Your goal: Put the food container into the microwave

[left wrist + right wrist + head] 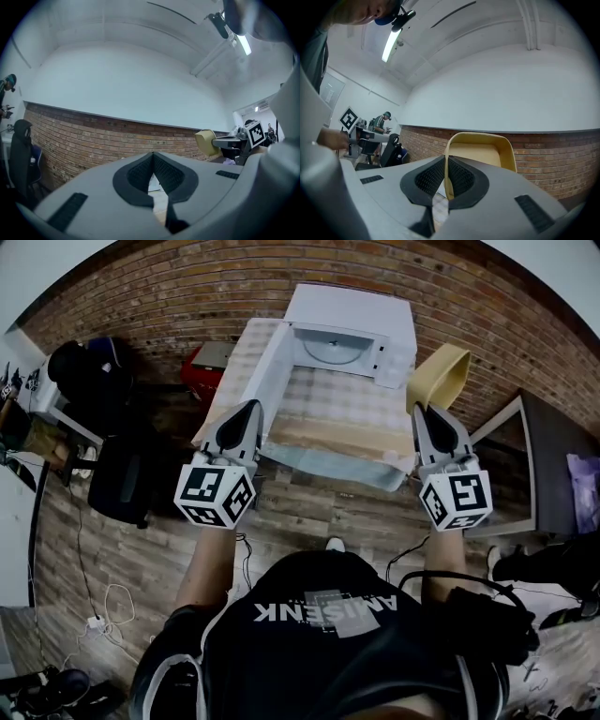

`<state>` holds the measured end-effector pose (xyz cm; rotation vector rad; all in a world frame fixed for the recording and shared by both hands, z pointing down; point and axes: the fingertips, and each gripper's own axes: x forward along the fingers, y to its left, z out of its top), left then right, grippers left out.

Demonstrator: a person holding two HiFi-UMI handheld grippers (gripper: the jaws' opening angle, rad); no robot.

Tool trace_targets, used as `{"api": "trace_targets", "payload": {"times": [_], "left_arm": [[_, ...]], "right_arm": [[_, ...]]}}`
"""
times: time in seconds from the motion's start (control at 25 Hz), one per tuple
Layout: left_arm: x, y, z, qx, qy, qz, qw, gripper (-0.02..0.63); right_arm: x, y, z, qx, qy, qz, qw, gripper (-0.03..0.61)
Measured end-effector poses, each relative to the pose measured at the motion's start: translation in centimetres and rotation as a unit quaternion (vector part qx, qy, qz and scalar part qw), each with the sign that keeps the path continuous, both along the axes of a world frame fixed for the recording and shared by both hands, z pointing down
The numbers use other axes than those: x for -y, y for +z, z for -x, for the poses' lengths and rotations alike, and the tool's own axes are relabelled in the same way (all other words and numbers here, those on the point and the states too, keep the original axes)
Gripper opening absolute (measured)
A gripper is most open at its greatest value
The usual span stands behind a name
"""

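The right gripper [446,159] has its jaws pinched narrow on the thin side wall of the yellow food container [480,157], one pad inside the rim and one outside. The container is held on edge in the air, its hollow facing the gripper's camera. In the head view it sits just past the gripper's tips, off the microwave's [352,320] front right corner and outside the cavity.

The left gripper [153,155] has its pads pressed together at the tips with nothing between them. In the head view it hangs over the left front part of the table [319,437], near the lower edge of the microwave door [267,367].

That door is swung wide open to the left, and the round turntable [333,351] shows inside the white cavity. The microwave stands at the far end of the table on a pale checked cloth [342,399], against a brick wall [169,292]. A black office chair [122,484] stands on the wooden floor [309,512] to the left
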<state>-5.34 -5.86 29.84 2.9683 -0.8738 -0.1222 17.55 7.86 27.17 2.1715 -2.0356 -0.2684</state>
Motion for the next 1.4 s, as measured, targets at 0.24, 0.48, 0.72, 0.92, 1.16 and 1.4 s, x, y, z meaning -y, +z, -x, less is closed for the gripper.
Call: {"api": "trace_targets", "payload": {"times": [0.24, 0.48, 0.72, 0.92, 1.16, 1.4], "left_arm": [[1.3, -0.3, -4.5, 0.005, -0.012, 0.004, 0.9999, 0.012], [2.3, -0.1, -8.2, 0.018, -0.024, 0.001, 0.9996, 0.012], [5.6, 0.2, -9.3, 0.015, -0.023, 0.002, 0.9996, 0.012], [9.5, 0.3, -9.0, 0.0, -0.001, 0.006, 1.0, 0.012], [14.0, -0.1, -8.1, -0.008, 0.03, 0.003, 0.9995, 0.012], [17.9, 0.5, -8.0, -0.01, 0.046, 0.009, 0.9988, 0.012]], "right_arm": [[1.4, 0.1, -4.2, -0.007, -0.022, 0.007, 1.0, 0.052], [3.1, 0.8, -7.7, -0.003, -0.04, 0.012, 0.999, 0.052], [6.6, 1.5, -9.5, -0.006, -0.028, 0.015, 0.999, 0.052], [10.2, 1.1, -9.5, -0.01, -0.002, 0.018, 1.0, 0.052], [14.2, 0.4, -8.0, -0.019, 0.018, 0.021, 0.999, 0.052], [17.9, 1.6, -7.5, -0.017, 0.03, 0.044, 0.998, 0.052]]}}
